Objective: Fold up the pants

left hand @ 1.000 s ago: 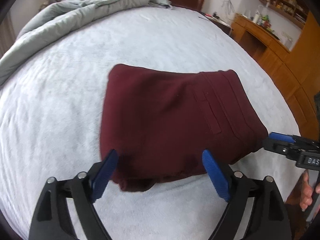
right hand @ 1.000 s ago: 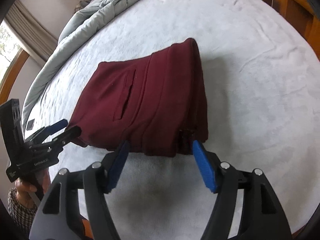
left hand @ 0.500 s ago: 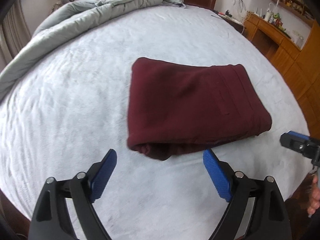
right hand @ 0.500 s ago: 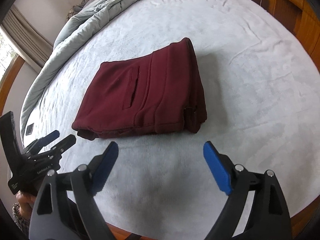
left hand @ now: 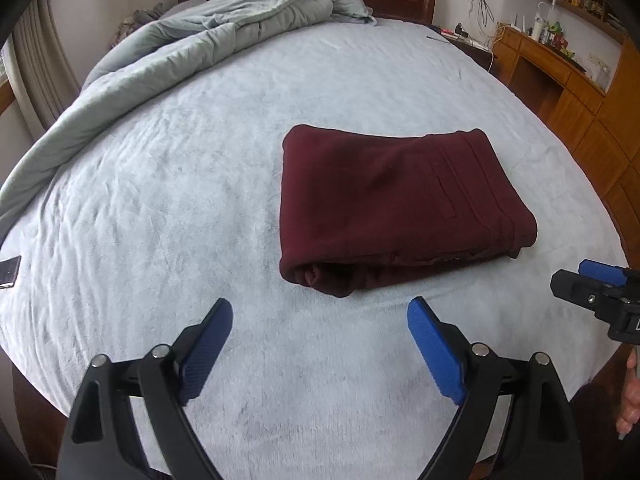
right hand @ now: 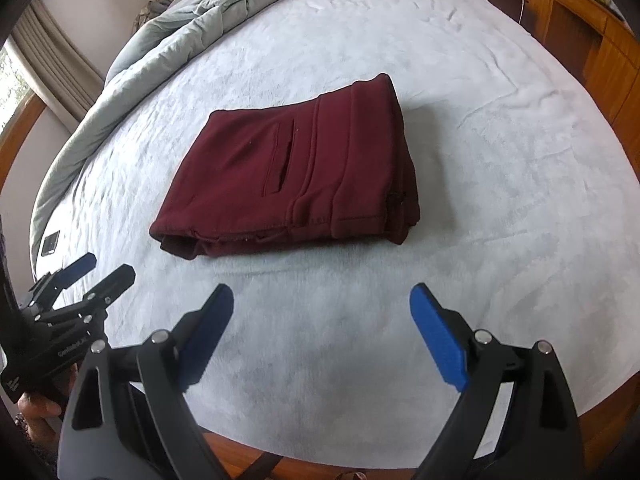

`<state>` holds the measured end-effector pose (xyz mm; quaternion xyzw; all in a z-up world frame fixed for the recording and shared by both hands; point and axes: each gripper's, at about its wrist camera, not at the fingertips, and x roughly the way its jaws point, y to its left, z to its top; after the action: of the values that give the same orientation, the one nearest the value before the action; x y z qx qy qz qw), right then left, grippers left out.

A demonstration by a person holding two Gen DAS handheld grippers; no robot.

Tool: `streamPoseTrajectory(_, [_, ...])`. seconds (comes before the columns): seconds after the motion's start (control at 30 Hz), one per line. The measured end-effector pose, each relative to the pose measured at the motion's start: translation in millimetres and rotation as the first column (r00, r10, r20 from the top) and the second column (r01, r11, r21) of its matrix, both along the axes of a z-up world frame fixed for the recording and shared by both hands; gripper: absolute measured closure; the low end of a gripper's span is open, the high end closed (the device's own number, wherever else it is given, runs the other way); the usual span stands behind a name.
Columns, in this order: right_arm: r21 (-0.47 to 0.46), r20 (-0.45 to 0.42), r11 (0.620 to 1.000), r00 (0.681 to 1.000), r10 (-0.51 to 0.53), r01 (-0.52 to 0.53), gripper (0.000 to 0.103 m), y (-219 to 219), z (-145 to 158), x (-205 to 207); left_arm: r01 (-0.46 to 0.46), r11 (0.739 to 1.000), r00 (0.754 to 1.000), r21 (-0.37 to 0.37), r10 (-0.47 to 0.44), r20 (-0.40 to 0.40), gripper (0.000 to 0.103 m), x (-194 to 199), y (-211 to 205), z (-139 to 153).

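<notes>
Left wrist view: folded pants lay ahead of both grippers' wide-spread, empty jaws, long axis crosswise; L gripper, R gripper about equally near.

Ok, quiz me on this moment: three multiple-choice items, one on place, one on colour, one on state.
1. Where do the pants lie?
A. on the bed
B. on the floor
C. on the desk

2. What colour are they?
A. grey
B. maroon
C. navy

3. How are the left tool and right tool?
A. both clamped on cloth
B. one open, one shut
C. both open, holding nothing

Answers: 1 A, the folded bundle rests on the pale bedcover; 2 B, the fabric is dark red; 3 C, blue pads stand spread, short of the pants.
</notes>
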<state>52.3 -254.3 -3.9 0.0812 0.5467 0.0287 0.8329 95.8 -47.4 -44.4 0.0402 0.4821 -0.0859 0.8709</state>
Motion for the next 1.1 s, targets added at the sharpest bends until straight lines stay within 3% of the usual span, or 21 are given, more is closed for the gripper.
streamPoseTrajectory(0.27, [-0.043, 0.021, 0.999, 1.0, 0.004, -0.003, 0.014, 2.4, 2.6, -7.1, -0.013, 1.0, 1.0, 0.016, 0.013, 0.01, 0.013, -7.8, 2.7, -1.6])
streamPoseTrajectory(0.63, [-0.089, -0.004, 0.996, 1.0, -0.029, 0.029, 0.013, -3.4, -10.6, 1.0, -0.028, 0.999, 1.0, 0.045, 0.027, 0.011, 0.005, 2.3, -2.6, -1.9])
streamPoseTrajectory(1.1, [-0.091, -0.027, 0.994, 0.998, -0.058, 0.055, 0.007, -1.1, -22.8, 14.3, -0.006, 0.999, 0.998, 0.037, 0.008, -0.058, 0.004, 15.6, -9.6, -13.3])
